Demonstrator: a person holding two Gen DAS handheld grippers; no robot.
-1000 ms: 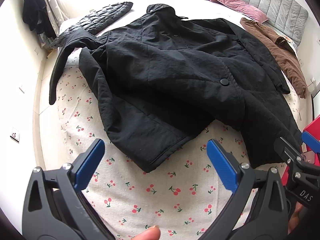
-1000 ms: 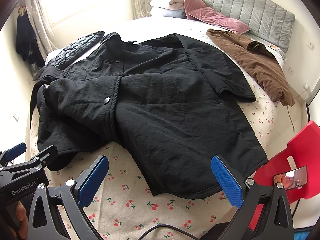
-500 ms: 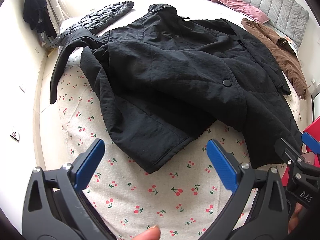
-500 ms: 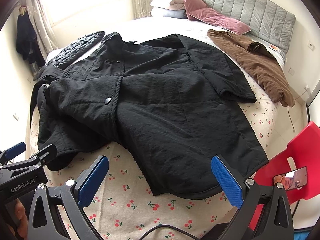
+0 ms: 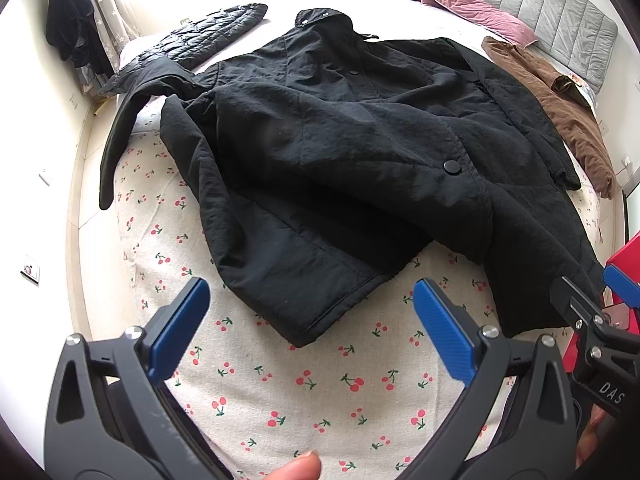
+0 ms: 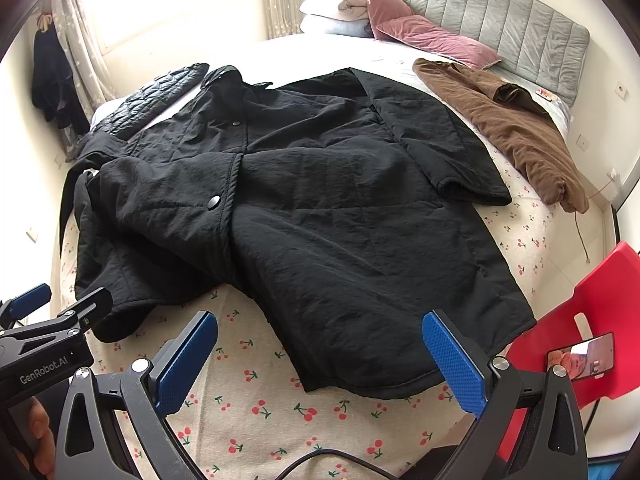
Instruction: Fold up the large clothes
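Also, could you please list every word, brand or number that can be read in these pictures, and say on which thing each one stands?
"GenRobot.AI": white print on the black body of the left gripper, seen in the right wrist view.
"DAS": white letters on the right gripper, at the edge of the left wrist view; the word seems cut off.
Label on the brown garment: too small to read.
Phone screen: blurred.

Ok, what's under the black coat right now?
The black coat lies on the cherry-print bedsheet, which shows around its hem. Whatever sits beneath its middle is covered.

Three jackets [image 6: 320,200], two pillows [image 6: 432,38], one chair [image 6: 592,312]
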